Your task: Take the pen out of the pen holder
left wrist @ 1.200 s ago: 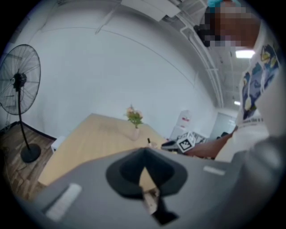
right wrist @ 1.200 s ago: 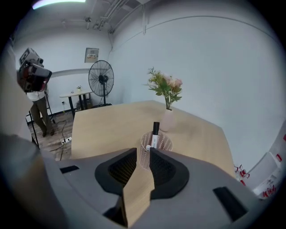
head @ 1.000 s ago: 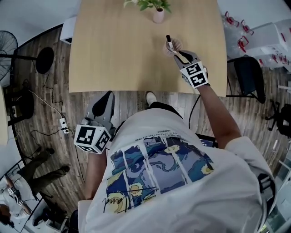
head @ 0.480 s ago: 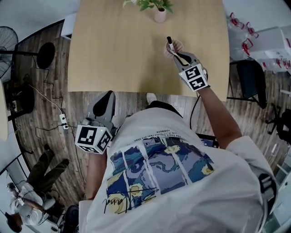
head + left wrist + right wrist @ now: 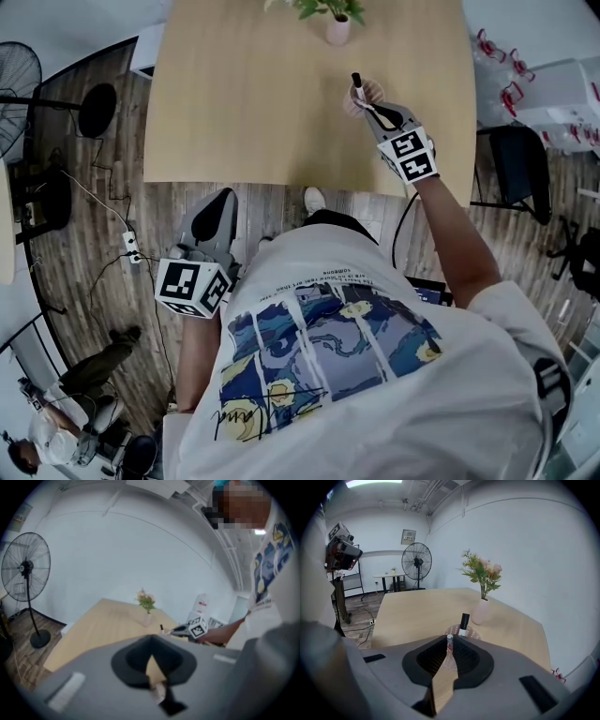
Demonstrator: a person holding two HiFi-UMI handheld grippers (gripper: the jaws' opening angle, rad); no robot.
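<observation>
A clear pen holder [image 5: 364,97] [image 5: 459,632] stands on the wooden table [image 5: 262,103], right of the middle. A black-capped pen [image 5: 357,84] [image 5: 464,621] stands upright in it. My right gripper [image 5: 373,109] [image 5: 450,642] is right at the holder's near rim. Its jaws are pinched on a second pen [image 5: 449,639] with a pale tip that pokes up between them. My left gripper [image 5: 216,204] [image 5: 151,654] hangs low beside my body, off the table's near edge, its jaws together with nothing in them.
A pink vase of flowers [image 5: 336,28] [image 5: 481,609] stands at the table's far edge behind the holder. A floor fan [image 5: 21,82] and a power strip with cables [image 5: 129,251] are on the left, a black chair [image 5: 514,159] on the right, a seated person [image 5: 66,427] at lower left.
The right gripper has stayed at the holder, with only a slight shift of the view. The person at lower left has drawn their legs in. The left gripper has not moved.
</observation>
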